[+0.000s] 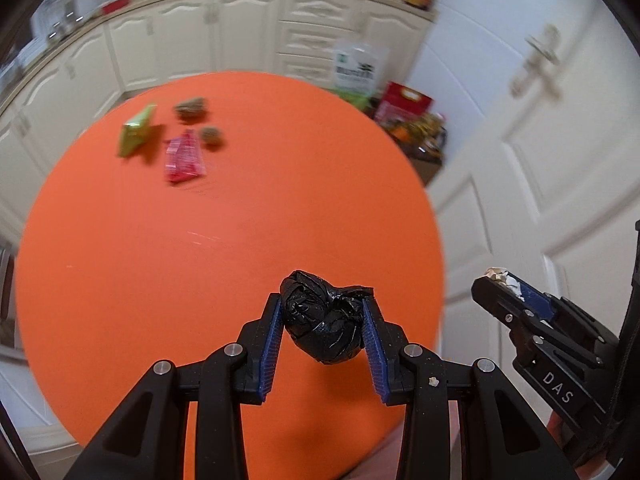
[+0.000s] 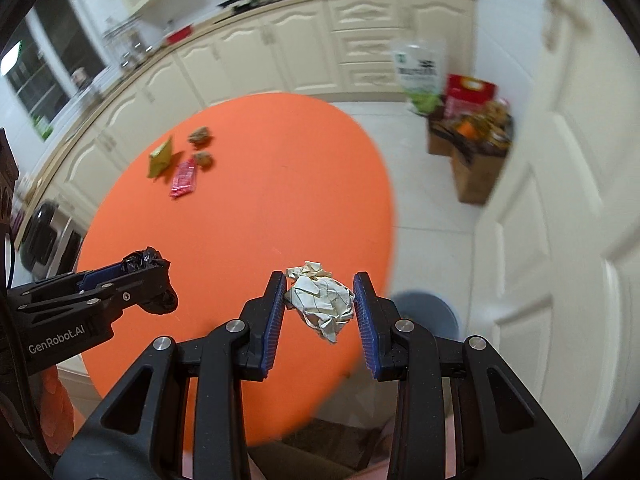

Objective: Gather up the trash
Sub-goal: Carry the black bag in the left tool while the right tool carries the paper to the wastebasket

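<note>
Left wrist: left claw pinches black plastic wad; right claw crumpled paper.

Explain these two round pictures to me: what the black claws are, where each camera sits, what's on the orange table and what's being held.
These are two hand-held pincers, each with a fisheye camera looking along its fingers.

Left camera: the left gripper is clamped on a black plastic bag wad.

Right camera: the right gripper is clamped on a crumpled paper ball. Each gripper also shows at the edge of the other's picture.

On the round orange table lie a green packet, a pink wrapper and two brown crumpled lumps. A grey bin stands on the floor.
</note>
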Available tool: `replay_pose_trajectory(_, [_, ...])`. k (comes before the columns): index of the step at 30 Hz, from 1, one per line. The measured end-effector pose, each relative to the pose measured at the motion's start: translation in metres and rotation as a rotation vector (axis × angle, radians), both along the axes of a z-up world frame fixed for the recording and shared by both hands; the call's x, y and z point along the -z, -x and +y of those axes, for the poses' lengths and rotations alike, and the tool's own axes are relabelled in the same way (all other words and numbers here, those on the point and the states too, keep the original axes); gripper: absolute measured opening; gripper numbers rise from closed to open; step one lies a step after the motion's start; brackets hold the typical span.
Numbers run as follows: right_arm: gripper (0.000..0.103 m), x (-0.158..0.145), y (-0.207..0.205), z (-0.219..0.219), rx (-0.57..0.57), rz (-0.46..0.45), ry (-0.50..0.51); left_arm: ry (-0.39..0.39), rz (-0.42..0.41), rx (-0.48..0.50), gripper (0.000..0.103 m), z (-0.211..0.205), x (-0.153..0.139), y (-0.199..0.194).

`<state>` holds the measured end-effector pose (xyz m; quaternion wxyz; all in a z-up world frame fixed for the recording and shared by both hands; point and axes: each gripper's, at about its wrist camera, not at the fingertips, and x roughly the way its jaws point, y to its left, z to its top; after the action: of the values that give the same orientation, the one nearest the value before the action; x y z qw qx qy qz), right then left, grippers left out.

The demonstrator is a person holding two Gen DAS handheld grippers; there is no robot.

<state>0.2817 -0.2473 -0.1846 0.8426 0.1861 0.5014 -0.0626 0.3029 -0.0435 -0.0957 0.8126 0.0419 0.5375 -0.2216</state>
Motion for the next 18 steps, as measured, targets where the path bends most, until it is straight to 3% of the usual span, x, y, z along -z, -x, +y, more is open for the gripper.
replay_pose_trajectory(10, [0.032, 0.008, 0.078, -0.069, 0.218, 0.021, 0.013, -0.069, 0.009, 0.171, 0.035, -0.093, 0.015, 0.033])
replay_pose_trajectory(18, [0.033, 0.02, 0.115, -0.119, 0.366, 0.042, 0.024, -0.097, 0.036, 0.298, 0.035, -0.173, 0.037, 0.032])
